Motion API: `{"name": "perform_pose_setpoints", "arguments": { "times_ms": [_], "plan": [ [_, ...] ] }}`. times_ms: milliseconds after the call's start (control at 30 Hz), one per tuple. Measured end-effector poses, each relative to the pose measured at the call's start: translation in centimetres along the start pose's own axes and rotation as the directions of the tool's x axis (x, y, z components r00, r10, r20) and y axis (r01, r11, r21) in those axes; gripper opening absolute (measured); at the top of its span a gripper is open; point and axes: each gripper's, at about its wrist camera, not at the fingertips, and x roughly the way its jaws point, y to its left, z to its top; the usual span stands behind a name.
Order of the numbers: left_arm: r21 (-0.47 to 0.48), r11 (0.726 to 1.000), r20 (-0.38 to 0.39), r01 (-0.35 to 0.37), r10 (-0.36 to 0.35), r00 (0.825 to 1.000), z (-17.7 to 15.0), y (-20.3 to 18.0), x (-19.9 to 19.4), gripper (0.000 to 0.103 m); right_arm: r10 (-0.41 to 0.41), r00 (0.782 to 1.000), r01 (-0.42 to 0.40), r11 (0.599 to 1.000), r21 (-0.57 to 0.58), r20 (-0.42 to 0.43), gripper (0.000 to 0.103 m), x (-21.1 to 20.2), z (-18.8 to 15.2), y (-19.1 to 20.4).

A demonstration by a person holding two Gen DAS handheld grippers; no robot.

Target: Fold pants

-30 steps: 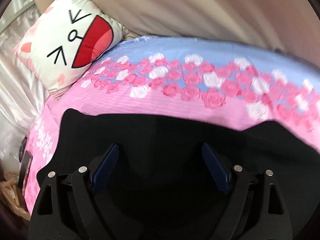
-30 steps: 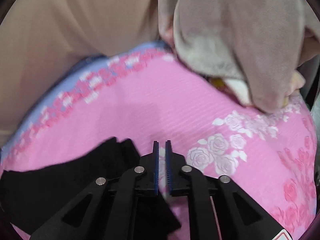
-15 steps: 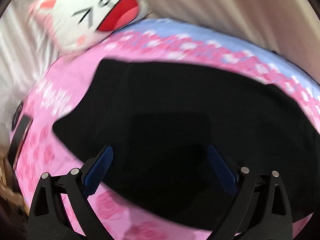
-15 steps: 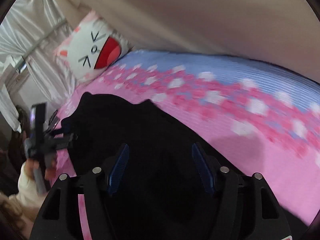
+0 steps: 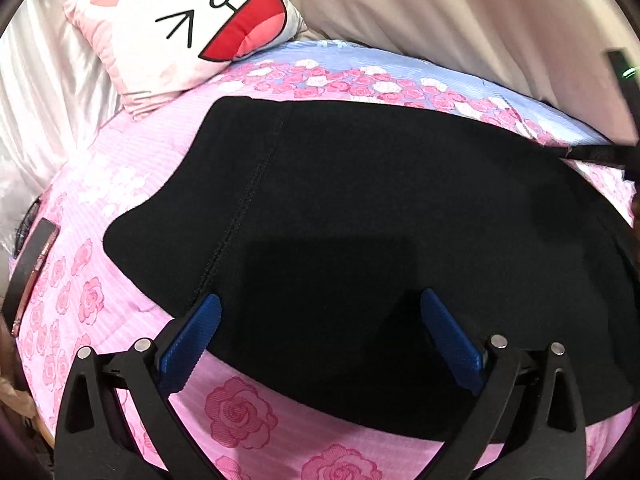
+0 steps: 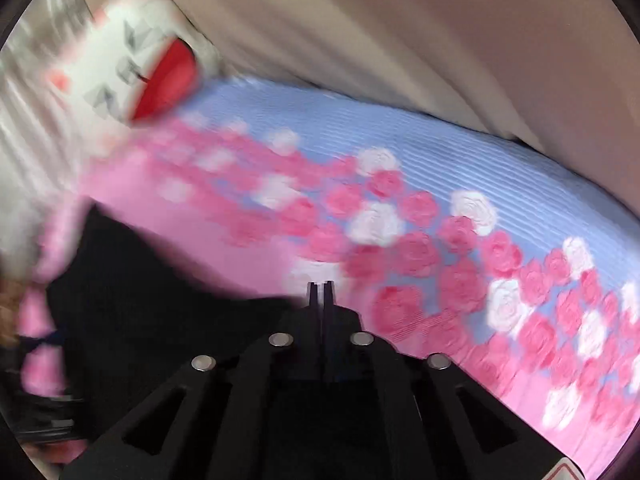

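The black pants (image 5: 380, 220) lie spread flat on the pink rose bedsheet (image 5: 120, 184), with a stitched seam running down their left part. My left gripper (image 5: 320, 316) is open and empty, its blue pads (image 5: 192, 336) hovering over the pants' near edge. In the blurred right wrist view my right gripper (image 6: 320, 292) is shut, its tips at the far edge of the black pants (image 6: 140, 300). Whether cloth is pinched between them I cannot tell.
A white cat-face pillow (image 5: 192, 28) leans at the bed's head, and shows blurred in the right wrist view (image 6: 132, 76). A beige curtain (image 5: 460, 12) hangs behind the bed. A dark phone-like object (image 5: 32, 256) lies at the bed's left edge.
My left gripper has pulled back, so more of the pants shows. My right gripper has closed from open and swung along the pants' far edge.
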Motion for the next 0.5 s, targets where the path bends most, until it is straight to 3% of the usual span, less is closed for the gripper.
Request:
{"name": "perform_pose_setpoints", "arguments": {
  "times_ms": [67,167,267,300,333,367,400,467,500],
  "plan": [
    [0.01,1.0,0.005,-0.004,0.004,1.0,0.0,0.0,-0.3,0.098,0.043,0.999,-0.044,0.998,0.043,0.031,0.0,-0.8,-0.4,-0.7],
    [-0.015,0.999,0.02,0.033,-0.033,0.999,0.2,0.8,-1.6,0.098,0.067,0.979,-0.084,0.993,0.08,0.195,0.009,-6.8,-2.1,-1.3],
    [-0.02,1.0,0.034,0.009,-0.009,0.999,0.8,0.3,-1.7,0.098,0.106,0.985,-0.105,0.994,-0.01,0.137,0.005,-8.1,-4.5,0.6],
    [-0.011,1.0,0.026,-0.014,0.014,1.0,0.9,-0.1,-1.4,0.098,0.071,0.992,-0.068,0.997,-0.042,0.1,0.001,-7.2,-5.2,1.1],
    [0.001,0.999,0.01,-0.048,0.048,0.999,1.0,-0.6,-0.9,0.098,-0.039,0.998,0.043,0.997,-0.068,0.058,0.0,-5.4,-6.1,0.7],
    [0.019,0.997,0.007,-0.077,0.077,0.997,1.1,-1.3,-0.8,0.098,-0.083,0.995,0.086,0.995,-0.056,0.06,0.0,-5.0,-6.8,-0.2],
    [0.03,0.996,0.019,-0.081,0.08,0.997,1.1,-1.8,-1.2,0.098,-0.059,0.994,0.059,0.998,0.007,0.095,0.0,-6.1,-7.3,-1.6],
    [0.051,0.997,0.063,-0.059,0.056,0.996,0.8,-2.8,-2.8,0.098,-0.088,0.983,0.071,0.992,0.109,0.163,0.008,-9.9,-8.7,-4.0],
    [0.058,0.997,0.091,-0.047,0.042,0.995,0.6,-3.2,-3.6,0.098,-0.107,0.972,0.079,0.988,0.135,0.211,0.016,-12.2,-9.9,-5.2]
  ]
}}
